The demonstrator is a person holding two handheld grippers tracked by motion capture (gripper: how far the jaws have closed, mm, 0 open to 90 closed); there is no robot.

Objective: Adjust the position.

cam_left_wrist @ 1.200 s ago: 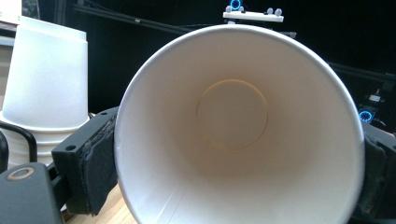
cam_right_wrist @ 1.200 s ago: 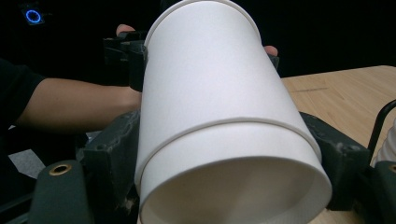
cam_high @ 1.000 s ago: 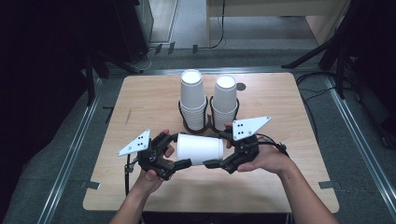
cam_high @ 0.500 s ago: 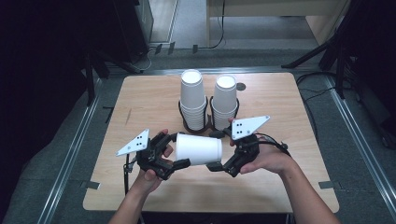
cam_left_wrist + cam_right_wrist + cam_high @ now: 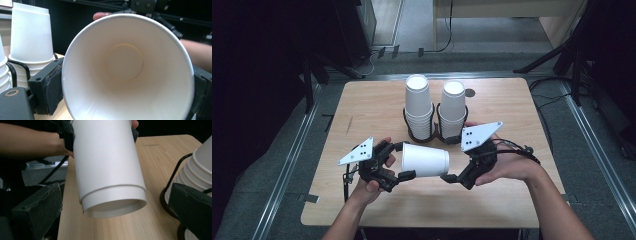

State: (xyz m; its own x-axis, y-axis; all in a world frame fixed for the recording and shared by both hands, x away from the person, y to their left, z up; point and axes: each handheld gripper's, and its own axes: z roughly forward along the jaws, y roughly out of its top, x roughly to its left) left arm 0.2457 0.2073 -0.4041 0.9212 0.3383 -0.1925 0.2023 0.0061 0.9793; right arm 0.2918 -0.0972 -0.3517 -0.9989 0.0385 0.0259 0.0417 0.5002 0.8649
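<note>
Left gripper holds a white paper cup by its open end, with one pad pressed on each side of the rim. In the left gripper view the cup faces the camera, so you look right down inside to its round bottom, and the dark pads squeeze its sides. The cup lies on its side in the air, above the surface near its front edge, about halfway between the left and right edges.

The right gripper has just been opening, and its jaws now stand wide apart. The small end of the cup sits between them in the right gripper view, but the jaws do not touch it. There is a gap on both sides.

Two stacks of white cups stand in a black wire holder behind the held cup, toward the middle of the surface. The right gripper's grey plate covers part of the holder. In the gripper views the stacks are cut off at the picture's edge. The bottom rim of the held cup is cut off in the left gripper view.
</note>
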